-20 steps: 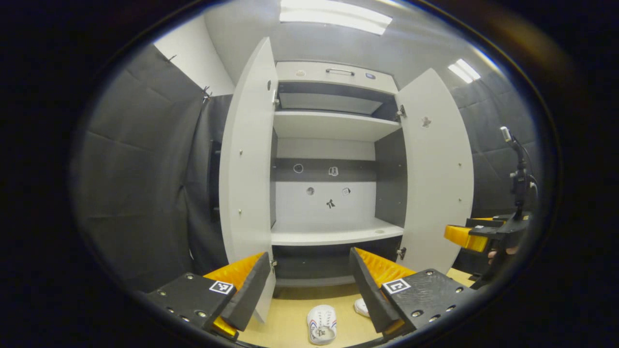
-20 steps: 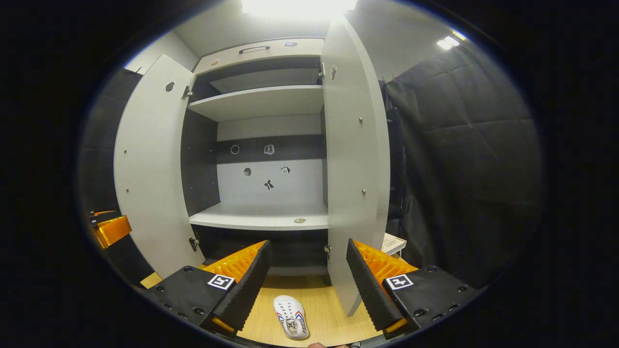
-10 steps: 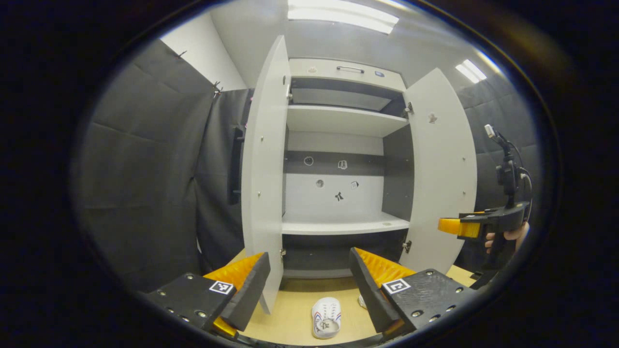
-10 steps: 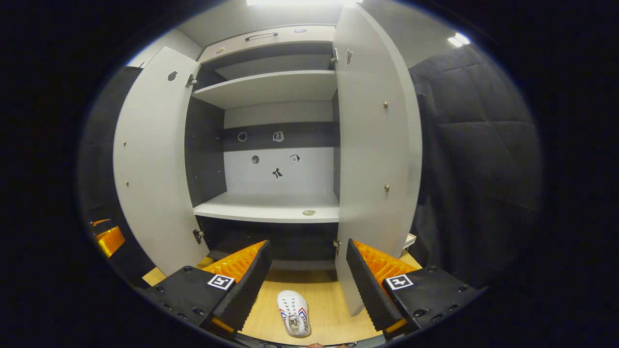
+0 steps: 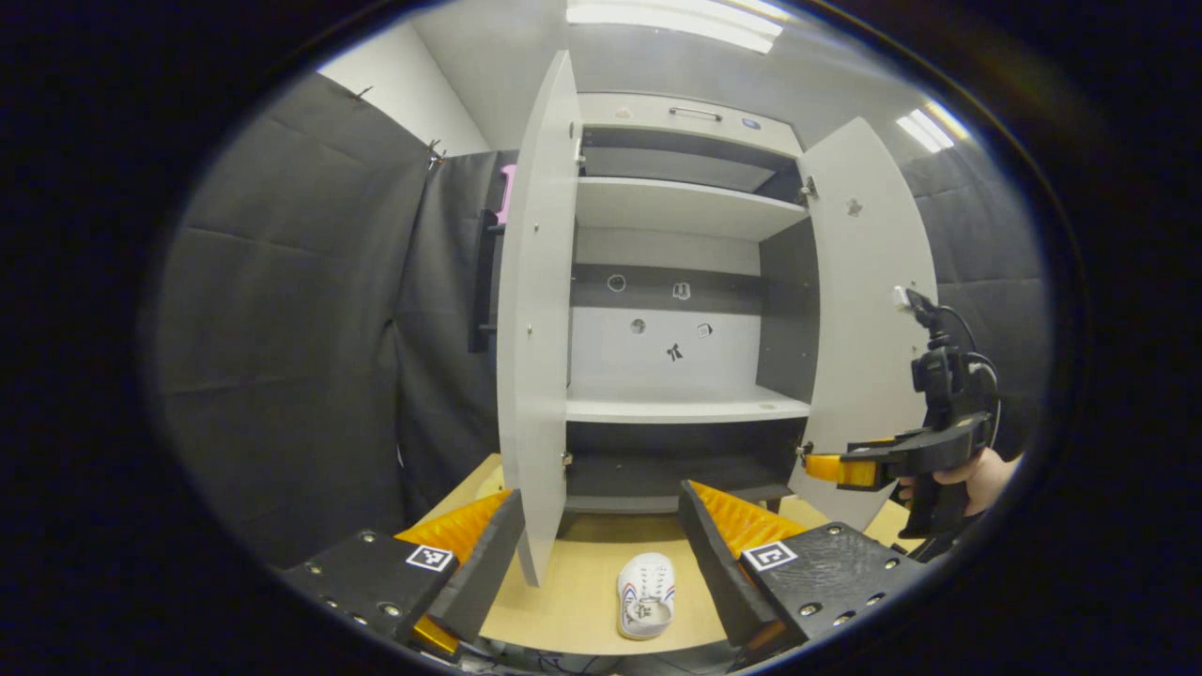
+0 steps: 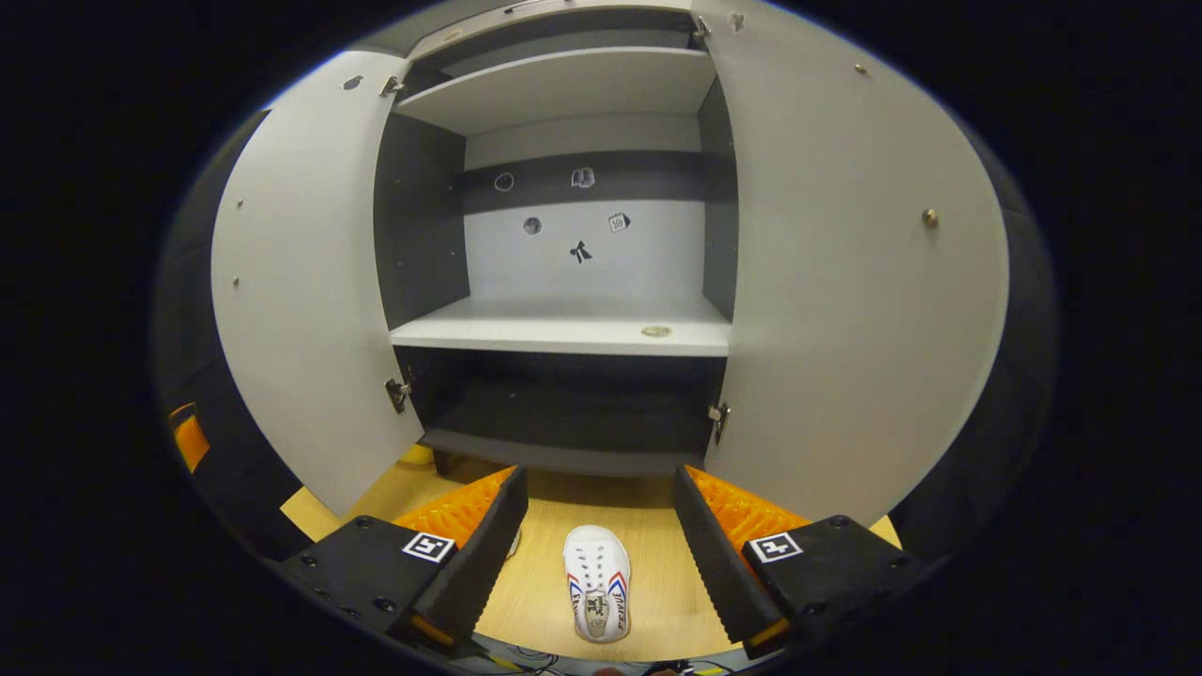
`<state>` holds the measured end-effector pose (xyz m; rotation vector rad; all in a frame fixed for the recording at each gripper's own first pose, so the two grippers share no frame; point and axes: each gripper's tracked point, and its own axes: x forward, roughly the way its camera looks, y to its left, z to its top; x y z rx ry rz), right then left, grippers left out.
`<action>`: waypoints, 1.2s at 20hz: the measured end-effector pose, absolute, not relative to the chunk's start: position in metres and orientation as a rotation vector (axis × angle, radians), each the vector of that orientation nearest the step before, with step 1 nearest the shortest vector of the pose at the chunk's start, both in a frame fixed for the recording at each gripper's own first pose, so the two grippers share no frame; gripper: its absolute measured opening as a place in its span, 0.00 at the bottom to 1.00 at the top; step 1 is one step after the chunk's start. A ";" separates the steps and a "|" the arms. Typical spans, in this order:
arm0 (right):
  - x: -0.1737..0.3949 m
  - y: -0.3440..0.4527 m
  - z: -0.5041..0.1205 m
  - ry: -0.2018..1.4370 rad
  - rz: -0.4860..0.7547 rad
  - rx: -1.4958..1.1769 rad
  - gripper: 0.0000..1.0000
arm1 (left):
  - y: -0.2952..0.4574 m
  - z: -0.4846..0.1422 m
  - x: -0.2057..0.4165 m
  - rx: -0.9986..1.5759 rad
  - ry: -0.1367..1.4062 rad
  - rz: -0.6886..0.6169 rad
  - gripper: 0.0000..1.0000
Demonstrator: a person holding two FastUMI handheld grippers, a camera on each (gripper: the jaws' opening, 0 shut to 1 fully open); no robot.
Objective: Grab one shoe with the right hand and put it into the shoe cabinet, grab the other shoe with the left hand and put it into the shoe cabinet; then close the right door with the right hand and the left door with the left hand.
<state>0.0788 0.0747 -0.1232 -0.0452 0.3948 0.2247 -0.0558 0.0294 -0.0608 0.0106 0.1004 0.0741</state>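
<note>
A white shoe (image 6: 596, 596) with red and blue stripes lies on the wooden floor (image 6: 657, 591) before the open shoe cabinet (image 6: 563, 333). In the right gripper view it sits low between the fingers of my open right gripper (image 6: 598, 554), which hangs above it without touching. A white sliver beside the left finger (image 6: 470, 563) may be the other shoe. In the left gripper view a shoe (image 5: 646, 594) lies between the fingers of my open left gripper (image 5: 601, 568). The right gripper (image 5: 836, 468) shows farther off, held by a hand (image 5: 977, 474).
Both cabinet doors stand wide open: the left door (image 5: 535, 329) is nearly edge-on close to my left gripper, the right door (image 6: 855, 282) fills the right side. A pale shelf carries a small round disc (image 6: 655, 330); below lies a dark lower compartment (image 6: 563, 413).
The right gripper has moved forward and tipped down, so cabinet and shoe loom larger and the shoe is centred between its fingers. The left gripper has drifted left. Both stay open.
</note>
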 end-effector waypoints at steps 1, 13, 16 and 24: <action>0.082 0.080 -0.139 0.424 0.237 -0.049 0.98 | 0.029 -0.063 -0.055 0.013 0.106 0.074 0.95; 0.095 0.116 -0.313 0.749 0.354 -0.165 0.98 | 0.000 -0.088 -0.054 -0.004 0.197 0.072 0.95; 0.096 0.111 -0.343 0.810 0.339 -0.186 0.98 | -0.001 -0.097 -0.057 0.006 0.220 0.083 0.94; 0.101 0.103 -0.389 0.869 0.260 -0.334 0.80 | 0.005 -0.109 -0.060 -0.036 0.252 0.109 0.96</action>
